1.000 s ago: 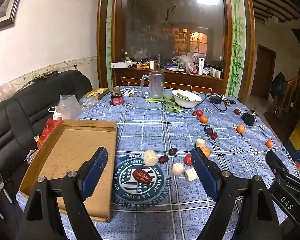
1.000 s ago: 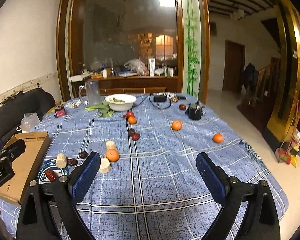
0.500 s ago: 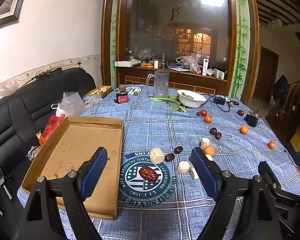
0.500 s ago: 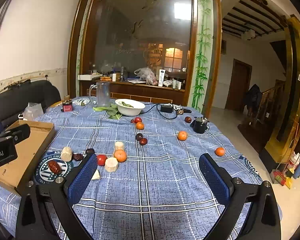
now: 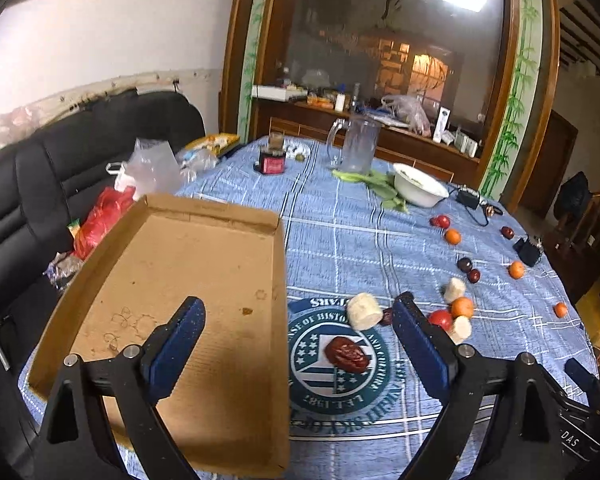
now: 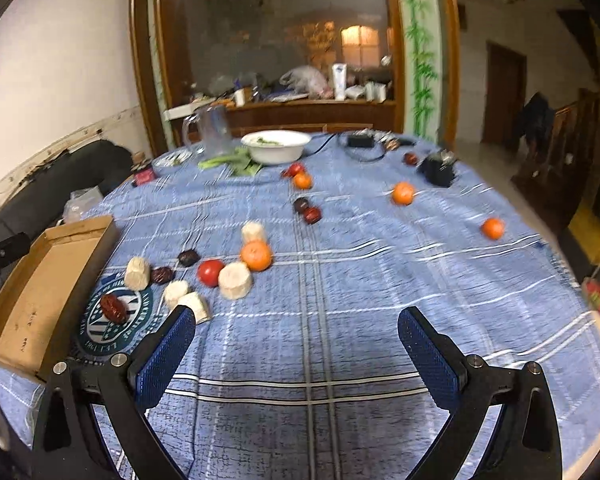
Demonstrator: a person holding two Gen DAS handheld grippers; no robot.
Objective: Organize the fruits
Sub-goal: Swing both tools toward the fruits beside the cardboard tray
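**Fruits loose on table, tray bare**

Fruits sit scattered over the blue plaid tablecloth; none in the shallow brown cardboard tray yet. Nearest us: a wrinkled dark-red date on the round printed emblem, just beside the tray's right wall. Further right a cluster: pale cut cylinder pieces, a red tomato-like fruit, a small orange mandarin; more mandarins lie well apart toward the far edge.

Our left gripper is opening, nothing btwn its pads; the date lies ahead, inside its span. Our right gripper stands wide, holds nothing, over bare cloth.

Risks, as we judge: the date is low and soft, so pads may skid over it or squash it; the left finger may clip the tray wall on approach and shove the tray; round mandarins roll off if nudged; cloth can bunch under a scraping pad.
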